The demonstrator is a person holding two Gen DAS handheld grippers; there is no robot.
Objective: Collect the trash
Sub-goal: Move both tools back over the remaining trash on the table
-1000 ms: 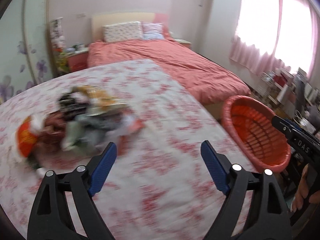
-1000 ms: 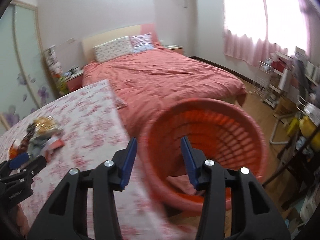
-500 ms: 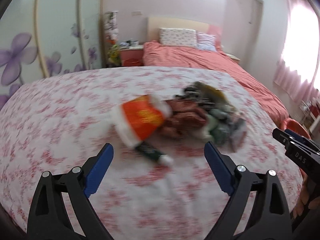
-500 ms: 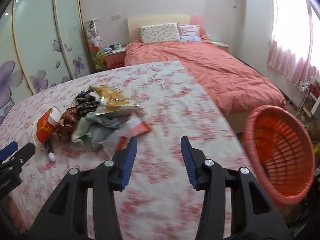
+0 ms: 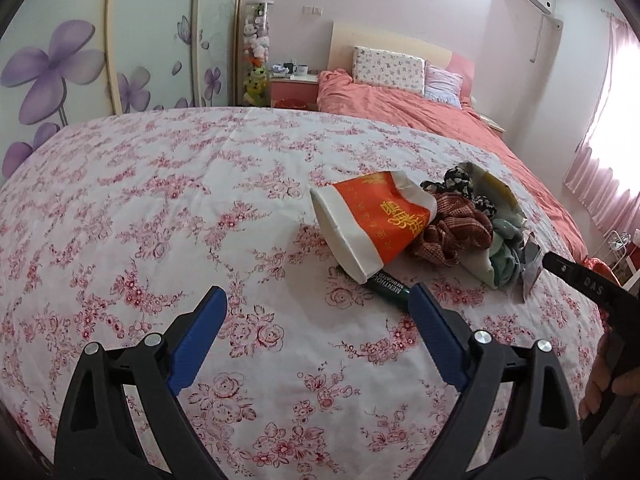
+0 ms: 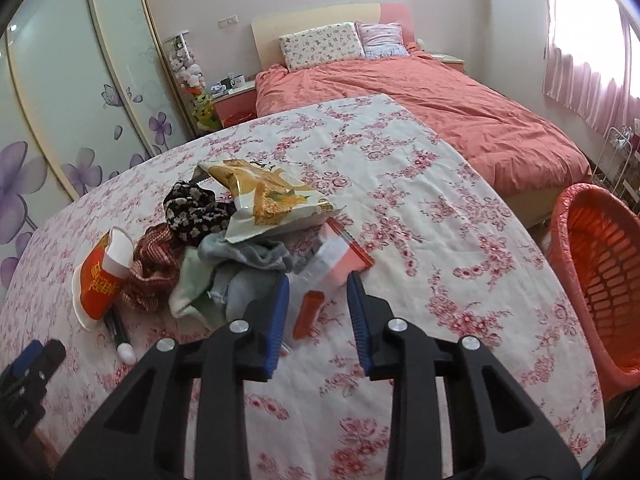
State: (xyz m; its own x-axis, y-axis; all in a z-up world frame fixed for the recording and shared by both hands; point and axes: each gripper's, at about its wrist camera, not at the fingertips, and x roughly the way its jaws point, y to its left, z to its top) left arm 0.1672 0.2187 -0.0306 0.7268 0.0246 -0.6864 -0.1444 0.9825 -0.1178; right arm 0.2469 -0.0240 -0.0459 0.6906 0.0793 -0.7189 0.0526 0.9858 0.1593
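A pile of trash and cloth lies on the flowered bedspread (image 5: 160, 208). In it are an orange-and-white paper cup (image 5: 372, 220) on its side, a dark green tube (image 5: 390, 289) under it, a brown knitted cloth (image 5: 456, 232) and a yellow snack bag (image 6: 264, 196). My left gripper (image 5: 316, 300) is open just short of the cup and tube, holding nothing. My right gripper (image 6: 318, 284) hovers at the pile's near edge with its jaws closing. A clear wrapper with a pink part (image 6: 332, 256) and a small orange piece (image 6: 306, 314) lie in line with the gap, not pinched.
An orange plastic basket (image 6: 600, 256) stands off the bedspread's right edge. A black flowered cloth (image 6: 192, 210) and grey-green fabric (image 6: 240, 268) sit in the pile. A second bed with a coral cover (image 6: 460, 112) lies behind, and a flowered wardrobe (image 5: 60, 60) on the left.
Both views have swung left from the orange basket to the pile, which is now close ahead. The right jaws stand narrower than before. The left jaws stay wide.
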